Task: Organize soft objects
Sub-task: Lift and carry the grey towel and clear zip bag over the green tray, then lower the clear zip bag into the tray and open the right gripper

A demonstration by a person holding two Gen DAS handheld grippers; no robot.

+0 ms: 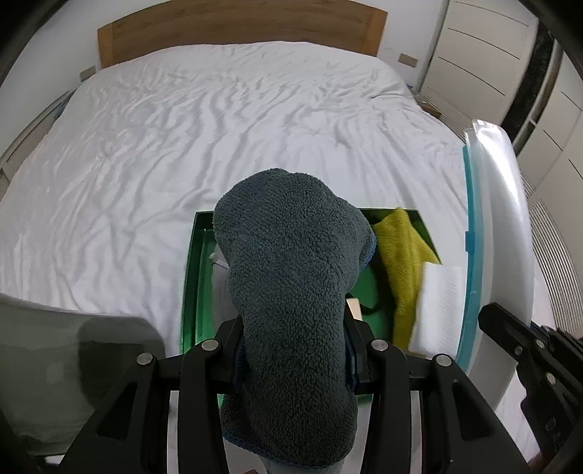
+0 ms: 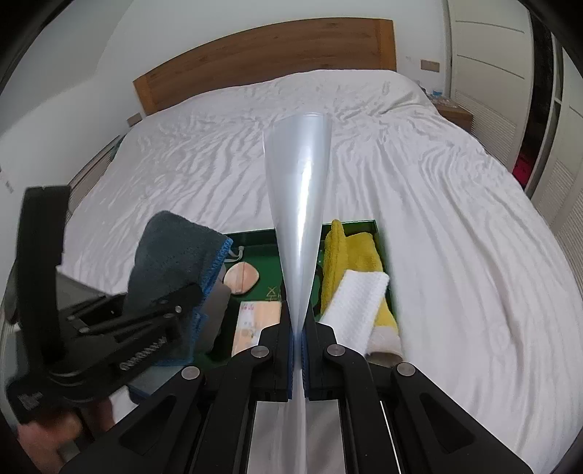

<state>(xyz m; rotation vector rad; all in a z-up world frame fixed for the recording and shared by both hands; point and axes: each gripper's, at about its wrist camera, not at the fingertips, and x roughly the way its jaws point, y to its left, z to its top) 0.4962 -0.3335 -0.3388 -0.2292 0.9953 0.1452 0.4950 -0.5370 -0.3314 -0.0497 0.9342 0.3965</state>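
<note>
My left gripper (image 1: pixel 293 328) is shut on a grey fleece cloth (image 1: pixel 288 277) with a blue hem, held above a green box (image 1: pixel 191 277) on the bed. In the right wrist view this gripper (image 2: pixel 189 291) and its cloth (image 2: pixel 171 255) hang over the box's left side. My right gripper (image 2: pixel 298 328) is shut on the edge of a translucent plastic lid (image 2: pixel 298 182) held upright; it shows at the right of the left wrist view (image 1: pixel 499 226). In the box lie a yellow cloth (image 2: pixel 360 255) and a white folded cloth (image 2: pixel 353 310).
The box (image 2: pixel 262 240) also holds a round beige item (image 2: pixel 240 279) and a printed packet (image 2: pixel 255 324). The bed's white rumpled sheet (image 1: pixel 218 127) spreads beyond, with a wooden headboard (image 1: pixel 240 32) at the far end. White wardrobes (image 1: pixel 484 47) stand at right.
</note>
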